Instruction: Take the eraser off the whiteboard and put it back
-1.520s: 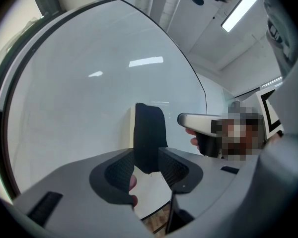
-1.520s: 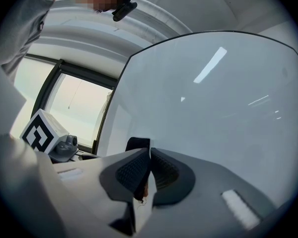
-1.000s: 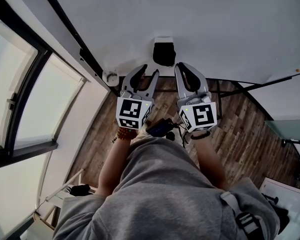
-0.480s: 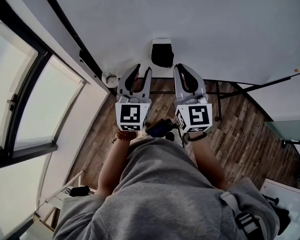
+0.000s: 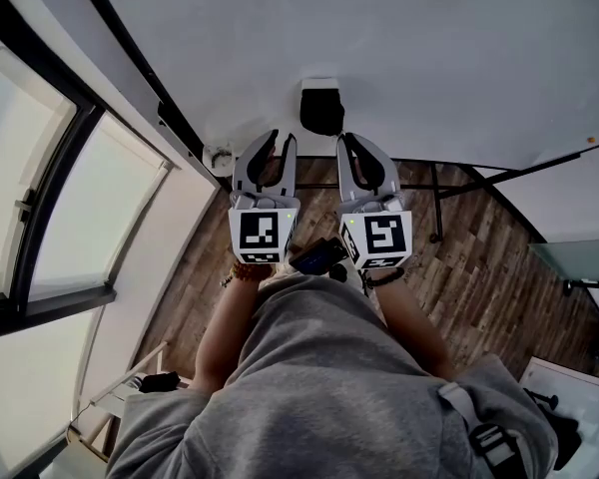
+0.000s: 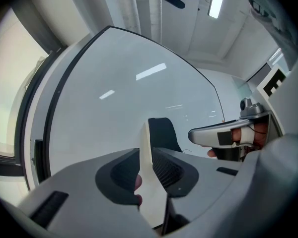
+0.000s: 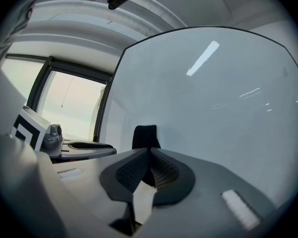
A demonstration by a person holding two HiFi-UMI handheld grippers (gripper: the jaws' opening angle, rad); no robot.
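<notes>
Head view: the black eraser (image 5: 321, 108) is sitting on the whiteboard (image 5: 429, 48), just beyond the left gripper (image 5: 280, 140) and right gripper (image 5: 353, 143). Left gripper view: its jaws, just closing, are standing slightly apart, gripping nothing. Right gripper view: its jaws are meeting, holding nothing.

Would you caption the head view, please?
The left gripper and right gripper face the eraser on the whiteboard; left fingers, just closing, hold nothing.

the left gripper (image 5: 280, 141) has edged up toward the eraser (image 5: 322, 110) on the whiteboard (image 5: 449, 48), its jaws closing to a narrow gap with nothing between them, and the right gripper (image 5: 349, 145) has drifted slightly toward the left one.
</notes>
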